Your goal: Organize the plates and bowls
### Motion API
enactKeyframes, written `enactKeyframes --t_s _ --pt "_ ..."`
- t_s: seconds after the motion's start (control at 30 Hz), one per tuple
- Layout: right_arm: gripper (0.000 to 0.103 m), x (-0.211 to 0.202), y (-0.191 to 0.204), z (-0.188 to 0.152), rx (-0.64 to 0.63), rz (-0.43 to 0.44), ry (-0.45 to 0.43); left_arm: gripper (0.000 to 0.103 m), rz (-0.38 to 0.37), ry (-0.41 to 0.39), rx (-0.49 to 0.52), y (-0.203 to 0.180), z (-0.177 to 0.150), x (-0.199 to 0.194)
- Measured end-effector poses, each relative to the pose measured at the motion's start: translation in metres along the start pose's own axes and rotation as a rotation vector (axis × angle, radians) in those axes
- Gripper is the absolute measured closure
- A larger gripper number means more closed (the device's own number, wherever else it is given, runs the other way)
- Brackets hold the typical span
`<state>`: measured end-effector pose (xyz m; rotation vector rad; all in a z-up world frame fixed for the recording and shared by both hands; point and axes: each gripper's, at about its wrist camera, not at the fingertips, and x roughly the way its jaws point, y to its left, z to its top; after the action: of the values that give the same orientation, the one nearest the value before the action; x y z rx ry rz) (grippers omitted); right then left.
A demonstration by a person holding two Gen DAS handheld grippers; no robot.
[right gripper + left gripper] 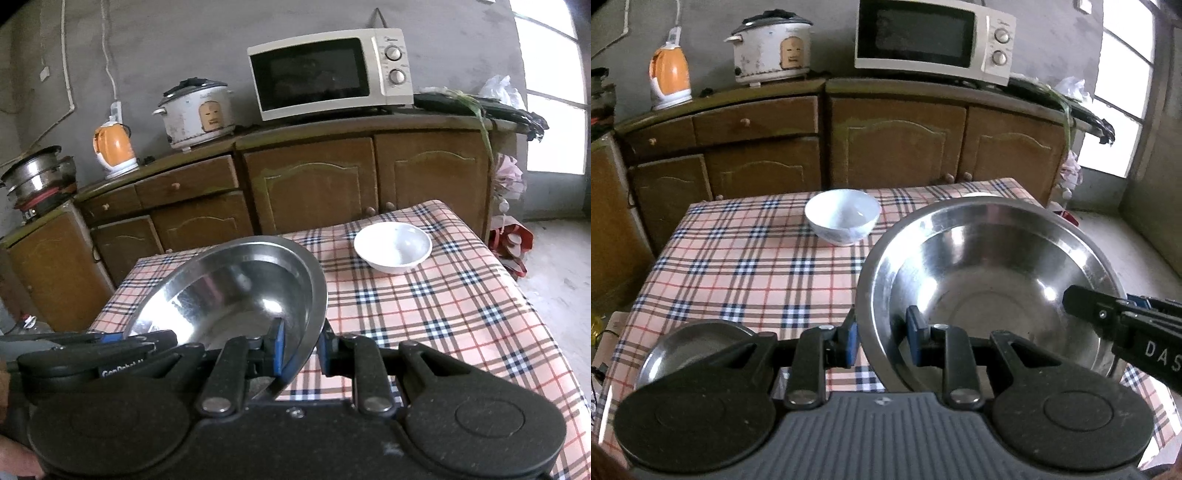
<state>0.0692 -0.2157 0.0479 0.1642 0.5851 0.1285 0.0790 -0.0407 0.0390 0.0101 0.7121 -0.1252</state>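
Note:
A large steel bowl (pixel 982 280) is held tilted above the checked table (pixel 738 266) by both grippers. My left gripper (pixel 881 341) is shut on its near left rim, one pad outside and one inside. My right gripper (pixel 301 349) is shut on its right rim; the bowl also shows in the right wrist view (pixel 236 291), and the right gripper's finger shows in the left wrist view (pixel 1108 314). A white bowl (pixel 842 216) stands on the table's far middle. Another white bowl (pixel 392 246) stands at the far right. A small steel plate (pixel 690 347) lies at the near left.
Brown cabinets (pixel 894 140) stand behind the table, carrying a microwave (pixel 934 40), a rice cooker (pixel 772 48) and an orange kettle (pixel 669 74). Steel pots (pixel 35 177) stand at the far left. A window (pixel 1123 85) is at the right, with floor beside the table's right edge.

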Motion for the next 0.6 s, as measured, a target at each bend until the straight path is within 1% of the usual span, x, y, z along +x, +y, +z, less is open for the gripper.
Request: enactKeyframes --t_s 0.37,0.6 --pt "0.079 0.003 -0.022 -0.012 0.027 -0.03 0.021 0.077 -0.013 0.027 0.032 -0.018 -0.01 0.011" --pt "0.079 0.013 -0.033 -0.02 0.039 -0.039 0.046 0.077 -0.02 0.059 0.03 -0.023 -0.018 0.023"
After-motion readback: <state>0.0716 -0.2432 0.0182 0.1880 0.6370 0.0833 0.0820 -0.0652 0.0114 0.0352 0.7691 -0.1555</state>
